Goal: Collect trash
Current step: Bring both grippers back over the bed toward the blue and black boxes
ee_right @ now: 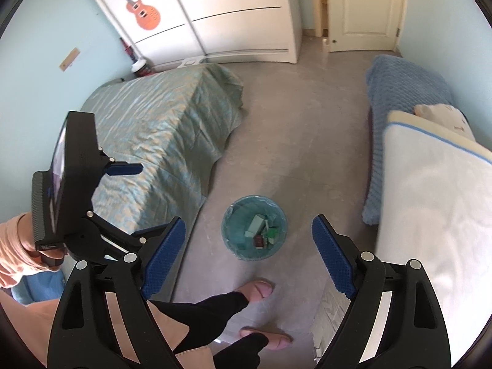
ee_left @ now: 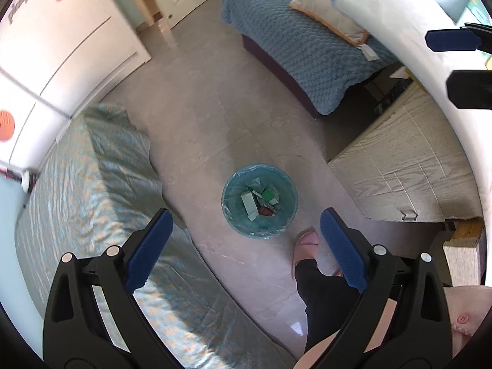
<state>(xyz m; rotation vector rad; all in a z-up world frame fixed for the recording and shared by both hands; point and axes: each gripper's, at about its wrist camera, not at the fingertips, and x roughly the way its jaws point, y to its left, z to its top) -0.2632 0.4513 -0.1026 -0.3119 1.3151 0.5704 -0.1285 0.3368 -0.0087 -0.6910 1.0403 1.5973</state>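
Standing over the round teal-lined waste bin at twelve o'clock, I held my left gripper and right gripper spread wide, both empty.

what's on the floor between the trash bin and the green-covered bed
Nothing: bare grey floor between the trash bin and the green-covered bed, clearest in the right wrist view.

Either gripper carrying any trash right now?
No. The left gripper and right gripper both stand open and empty above the trash bin.
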